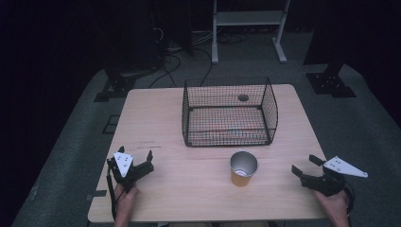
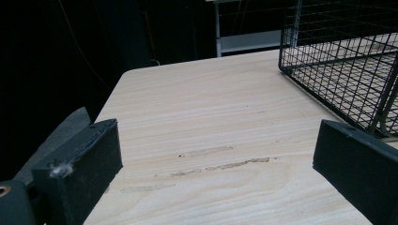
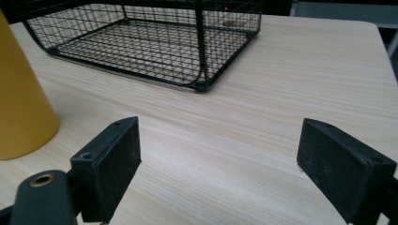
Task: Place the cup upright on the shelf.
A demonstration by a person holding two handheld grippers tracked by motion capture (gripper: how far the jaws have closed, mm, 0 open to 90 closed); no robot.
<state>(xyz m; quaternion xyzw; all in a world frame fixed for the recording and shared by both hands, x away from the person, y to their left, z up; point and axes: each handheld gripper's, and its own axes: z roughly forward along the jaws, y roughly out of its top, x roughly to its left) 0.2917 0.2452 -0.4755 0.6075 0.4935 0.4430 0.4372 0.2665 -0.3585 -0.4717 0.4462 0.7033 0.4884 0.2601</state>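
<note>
I see the counter [image 1: 156, 109] as a pale wood slab with rounded corners, and dark floor falls away on every side. The wire basket [image 1: 229, 113] sits at the far middle, its front wall well back from the near edge. The yellow cup [image 1: 243, 169] stands upright just in front of the basket, apart from it, open mouth up. A broad bare strip of wood runs along the near side, on both flanks of the cup.

My left claw [image 1: 135, 163] is over the near left corner, close to the left edge. Its jaws stand wide apart in the left gripper view, with only bare wood between them; it holds and touches nothing. The basket's corner lies ahead and to its right.

My right claw [image 1: 306, 166] is over the near right corner, near the right edge. In the right gripper view its jaws stand well apart and empty. The cup is just beside its left jaw, not between them, clear of the pads.
</note>
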